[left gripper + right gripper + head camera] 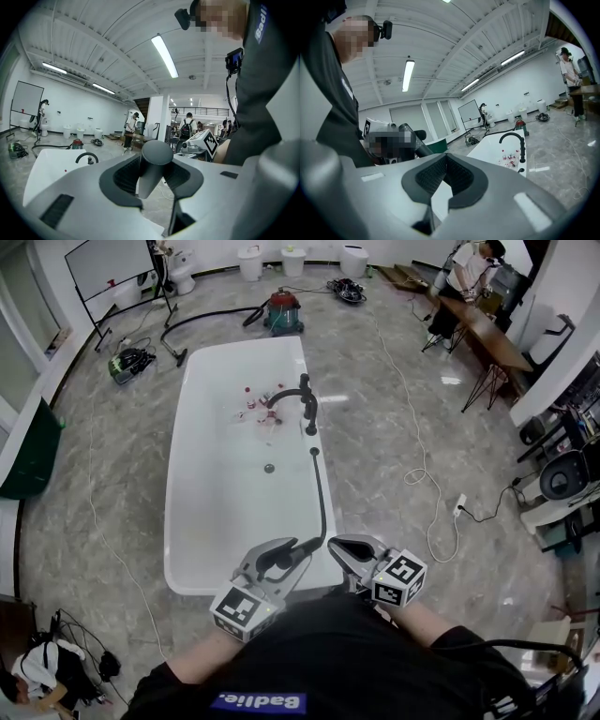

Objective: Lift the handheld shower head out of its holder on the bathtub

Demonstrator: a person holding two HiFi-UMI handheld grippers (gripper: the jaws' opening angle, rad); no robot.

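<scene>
The shower head (279, 556) is out of its holder. It is above the near end of the white bathtub (211, 521), close to the person's body, and the left tool (284, 560) holds it. In the left gripper view its grey round body stands between the two dark pads, and both pads press on its sides. The black hose (323, 495) goes from the shower head along the right rim of the bathtub to a small black fitting (314, 452) on that rim. Just behind this fitting stands the black curved faucet (306, 397).

The right tool (351, 555) is just beside the left one, to its right, and it does not touch the shower head. In the right gripper view its pads are pressed together at the tips and nothing is between them.

Inside the bathtub lie some small red and white bottles (255, 407) near the faucet, and the drain (269, 468) is in the middle of the bottom. On the grey floor behind the bathtub stands a red and green vacuum cleaner (283, 312). A white cable (422, 474) lies on the floor at the right. Far at the upper right a person (466, 273) bends over a brown desk (483, 334).
</scene>
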